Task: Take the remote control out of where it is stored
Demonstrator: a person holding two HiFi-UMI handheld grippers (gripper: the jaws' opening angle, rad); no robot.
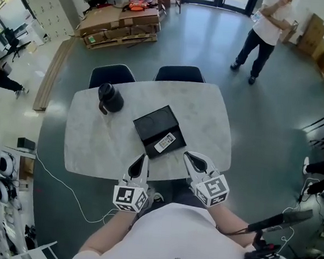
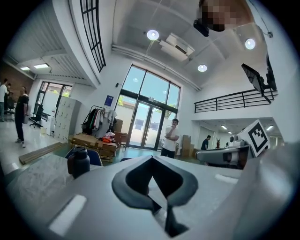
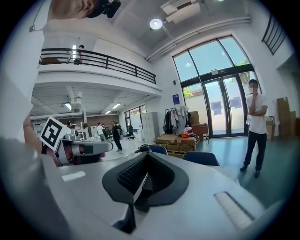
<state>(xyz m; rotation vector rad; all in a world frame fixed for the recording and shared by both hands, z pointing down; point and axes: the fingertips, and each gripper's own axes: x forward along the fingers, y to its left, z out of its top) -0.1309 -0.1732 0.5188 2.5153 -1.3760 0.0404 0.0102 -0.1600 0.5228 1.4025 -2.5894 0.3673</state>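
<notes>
A flat black box point(image 1: 153, 127) lies shut near the front of the pale marble table point(image 1: 209, 113). A white oblong with dark print point(image 1: 165, 143) sits on its near right corner; whether this is a label or the remote I cannot tell. No remote shows elsewhere. My left gripper point(image 1: 139, 165) hovers at the table's near edge, just left of the box, jaws together and empty. My right gripper point(image 1: 195, 161) is at the near edge to the box's right, also shut and empty. Both gripper views look over the tabletop past shut jaws, the left gripper point(image 2: 151, 159) and the right gripper point(image 3: 146, 155).
A black jug point(image 1: 109, 98) stands at the table's left, also in the left gripper view as the jug point(image 2: 78, 161). Two dark chairs point(image 1: 179, 73) are tucked at the far side. A person point(image 1: 268, 28) stands beyond. Cardboard-laden pallets point(image 1: 122, 25) lie far back.
</notes>
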